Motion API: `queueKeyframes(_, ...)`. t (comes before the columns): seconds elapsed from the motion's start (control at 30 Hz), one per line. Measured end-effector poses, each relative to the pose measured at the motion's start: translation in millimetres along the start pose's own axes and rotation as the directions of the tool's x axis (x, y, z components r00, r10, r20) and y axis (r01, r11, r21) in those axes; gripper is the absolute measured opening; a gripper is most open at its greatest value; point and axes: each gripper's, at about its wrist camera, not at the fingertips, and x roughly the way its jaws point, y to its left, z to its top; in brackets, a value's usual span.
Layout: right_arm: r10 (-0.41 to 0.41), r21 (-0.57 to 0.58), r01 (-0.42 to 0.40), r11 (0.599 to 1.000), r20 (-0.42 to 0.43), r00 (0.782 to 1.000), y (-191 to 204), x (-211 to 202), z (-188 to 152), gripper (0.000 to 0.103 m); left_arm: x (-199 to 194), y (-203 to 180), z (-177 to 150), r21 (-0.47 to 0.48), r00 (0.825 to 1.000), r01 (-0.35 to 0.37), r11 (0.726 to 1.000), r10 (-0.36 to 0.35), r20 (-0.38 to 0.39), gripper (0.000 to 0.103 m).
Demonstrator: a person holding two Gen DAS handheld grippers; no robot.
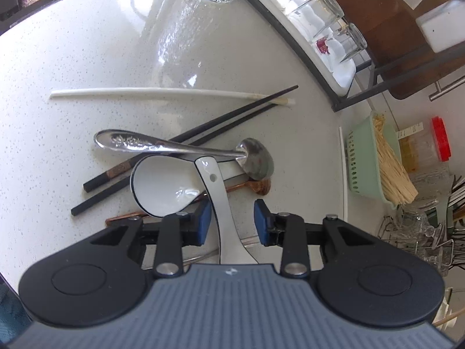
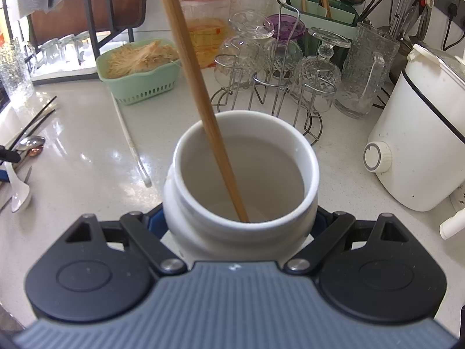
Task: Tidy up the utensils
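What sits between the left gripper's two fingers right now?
In the left wrist view, the handle of the white ceramic spoon runs between the left gripper fingers. It lies close to one blue pad, with a clear gap to the other, so it is not yet gripped.

A home kitchen, shown by a speckled white countertop [image 2: 87, 174] crowded with tableware. Beyond the right tool, upturned cut-glass goblets [image 2: 315, 84] hang on a wire drying rack, a red-lidded jar [image 2: 205, 26] stands behind a green basket [image 2: 139, 87] of wooden sticks, and a white cooker [image 2: 418, 145] sits off to its right. Ahead of the left tool, chopsticks [image 1: 186, 142] and spoons [image 1: 180, 147] lie piled, with tumblers [image 1: 322, 14] on a tray further off.
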Motion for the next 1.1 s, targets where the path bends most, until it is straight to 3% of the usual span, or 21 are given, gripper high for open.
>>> queueKeyframes(0.1, -0.005, 0.003, 0.005, 1.000, 0.002, 1.000, 0.8, -0.3, -0.6, 0.093, 1.8, -3.2, 1.9, 0.004, 1.000, -0.016, 1.000, 0.015, 0.015, 0.037)
queueKeyframes(0.2, -0.006, 0.005, 0.006, 1.000, 0.004, 1.000, 1.0, -0.2, -1.0, 0.093, 4.6, -7.3, 1.8, 0.034, 0.999, -0.031, 0.999, 0.030, 0.029, 0.025)
queueKeyframes(0.23, -0.007, 0.005, 0.007, 1.000, 0.004, 1.000, 1.2, -0.1, -1.2, 0.093, 5.6, -6.8, 1.9, 0.036, 0.999, -0.034, 0.999, 0.033, 0.030, 0.017)
queueKeyframes(0.67, -0.012, 0.000, 0.012, 1.000, 0.011, 1.000, 1.0, -0.1, -2.1, 0.093, -5.3, -12.4, -0.9, 0.158, 0.999, 0.004, 0.987, -0.011, 0.041, 0.011)
queueKeyframes(0.87, -0.020, -0.007, 0.020, 1.000, 0.014, 1.000, 2.5, 0.5, -2.4, 0.093, -29.3, -33.7, -9.8, 0.274, 0.994, 0.068, 0.959, -0.088, 0.063, 0.005)
queueKeyframes(1.1, -0.019, -0.009, 0.019, 1.000, 0.021, 1.000, 2.2, 0.7, -3.3, 0.093, -51.0, -76.1, -28.2, 0.445, 0.982, 0.106, 0.889, -0.163, 0.091, 0.005)
